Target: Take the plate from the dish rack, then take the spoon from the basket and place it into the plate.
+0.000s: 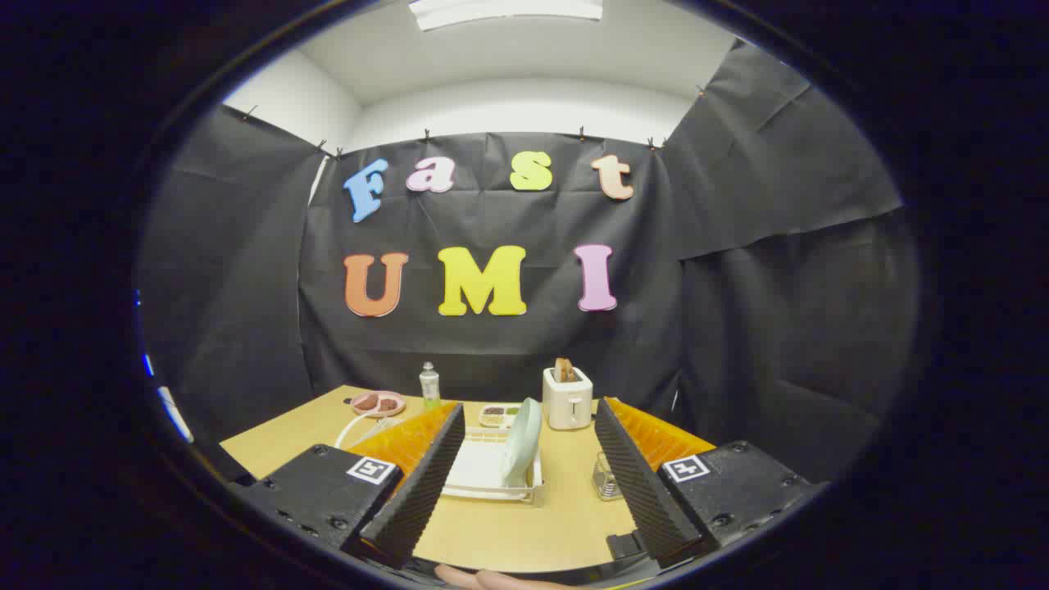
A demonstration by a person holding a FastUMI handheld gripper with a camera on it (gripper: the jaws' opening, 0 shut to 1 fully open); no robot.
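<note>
1. The gripper [524,483] hangs above the near edge of the table [287,434], its two fingers spread wide with nothing between them but bare tabletop.
2. Just ahead of the fingers, between them, the white dish rack [483,479] sits flat on the table.
3. The plate [521,441], pale green, stands on edge in the right part of the rack. Its long axis runs nearly upright with a slight tilt, and its face is turned toward the left finger.
4. A small wire basket [607,478] stands on the table just beside the inner face of the right finger; I cannot make out the spoon in it.
5. Beyond the rack stand a white toaster [567,399] with bread in it, a small tray [497,415], a clear bottle [429,385] and a pink dish [378,403] farther left.
</note>
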